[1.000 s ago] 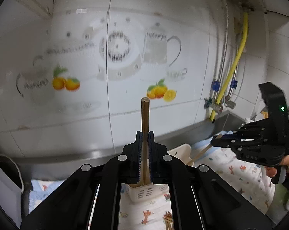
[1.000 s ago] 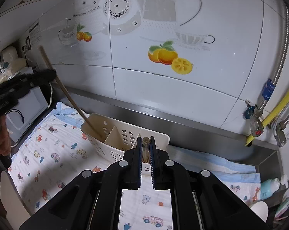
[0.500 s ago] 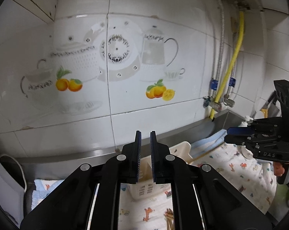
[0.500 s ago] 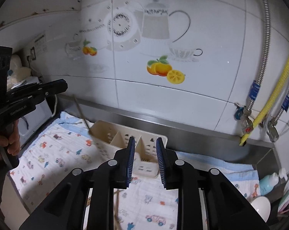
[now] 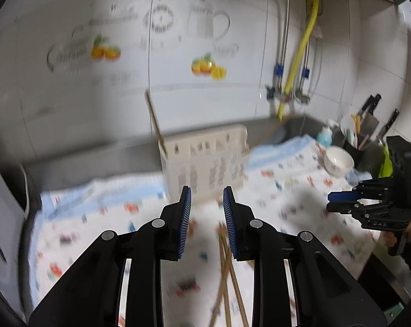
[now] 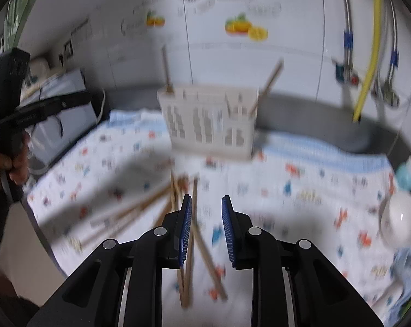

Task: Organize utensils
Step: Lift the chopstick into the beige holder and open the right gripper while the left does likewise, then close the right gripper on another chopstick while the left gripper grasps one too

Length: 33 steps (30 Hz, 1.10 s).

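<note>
Left wrist view: the left hand-held gripper (image 5: pixel 207 218) is empty, its blue-padded jaws partly apart and opening, with nothing between the pads. A white slotted plastic utensil caddy (image 5: pixel 205 158) stands at 12 o'clock from it on the surface, which is covered by a white cloth with small coloured prints (image 5: pixel 96 223). 1 thin wooden chopstick (image 5: pixel 156 121) leans out of the caddy's left end. A loose bundle of wooden chopsticks (image 5: pixel 227 278) lies on the cloth at 5 o'clock from the fingertips, below the right jaw. The right hand-held gripper (image 5: pixel 341 203) hangs at 3 o'clock, near a white ceramic bowl (image 5: pixel 338 160).

Right wrist view: the right hand-held gripper (image 6: pixel 205 226) is also empty and partly apart, its pads gripping nothing. The caddy (image 6: pixel 208 121) is at 12 o'clock, with 1 chopstick (image 6: pixel 166 70) at its left end and a 2nd chopstick (image 6: pixel 268 84) at its right. The loose chopsticks (image 6: pixel 190 248) fan across the cloth from 6 to 9 o'clock; 1 passes just behind the left jaw. The left hand-held gripper (image 6: pixel 36 111) shows at 10 o'clock.

Judging by this, 2 chopsticks are already stowed and the step in hand is reaching for more. The next move calls for lowering each hand-held gripper over 1 single stick, aligning the jaws across it, and separating it from the crossed neighbours before closing.
</note>
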Available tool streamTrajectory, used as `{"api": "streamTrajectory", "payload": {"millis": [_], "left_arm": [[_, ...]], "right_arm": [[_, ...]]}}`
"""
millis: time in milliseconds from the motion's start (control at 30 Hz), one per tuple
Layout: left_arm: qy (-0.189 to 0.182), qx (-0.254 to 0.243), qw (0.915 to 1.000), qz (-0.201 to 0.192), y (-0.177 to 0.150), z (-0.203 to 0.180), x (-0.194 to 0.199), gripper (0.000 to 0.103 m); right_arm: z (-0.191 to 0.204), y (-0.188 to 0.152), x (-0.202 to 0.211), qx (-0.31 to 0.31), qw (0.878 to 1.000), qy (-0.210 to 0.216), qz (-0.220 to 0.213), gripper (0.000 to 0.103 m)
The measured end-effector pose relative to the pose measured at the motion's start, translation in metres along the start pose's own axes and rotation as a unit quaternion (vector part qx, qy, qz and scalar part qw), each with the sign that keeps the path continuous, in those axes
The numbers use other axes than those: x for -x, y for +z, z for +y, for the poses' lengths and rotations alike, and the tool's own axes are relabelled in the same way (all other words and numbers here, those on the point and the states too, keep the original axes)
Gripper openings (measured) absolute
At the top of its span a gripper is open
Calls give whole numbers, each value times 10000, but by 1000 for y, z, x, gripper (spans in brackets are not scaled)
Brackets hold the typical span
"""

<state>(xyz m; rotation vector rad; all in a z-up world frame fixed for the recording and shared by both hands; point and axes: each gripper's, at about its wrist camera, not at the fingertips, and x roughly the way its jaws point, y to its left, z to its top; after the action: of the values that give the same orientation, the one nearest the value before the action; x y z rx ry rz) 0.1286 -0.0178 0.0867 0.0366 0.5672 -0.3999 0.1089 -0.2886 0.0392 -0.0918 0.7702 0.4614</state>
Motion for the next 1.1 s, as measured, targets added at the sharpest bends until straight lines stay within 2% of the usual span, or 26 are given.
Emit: {"api": "streamTrajectory", "payload": {"millis": [233, 367, 533, 867, 1100], "left_arm": [[-148, 230, 9969, 739, -74, 4, -16, 25], [-170, 180, 9927, 1183, -110, 3, -28, 25], [-183, 94, 9876, 1557, -143, 5, -38, 25], [-250, -53, 9832, 1805, -163, 3, -55, 24], [-34, -306, 9855, 1671, -163, -2, -60, 18]], "right_arm": [[-3, -65, -28, -14, 9982, -19, 599, 21], [-13, -81, -40, -121, 9968, -21, 787, 20], [-15, -92, -47, -214, 9957, 63, 895, 17], [-13, -94, -48, -194, 9961, 102, 860, 16], [-9, -93, -50, -96, 9968, 48, 797, 13]]}}
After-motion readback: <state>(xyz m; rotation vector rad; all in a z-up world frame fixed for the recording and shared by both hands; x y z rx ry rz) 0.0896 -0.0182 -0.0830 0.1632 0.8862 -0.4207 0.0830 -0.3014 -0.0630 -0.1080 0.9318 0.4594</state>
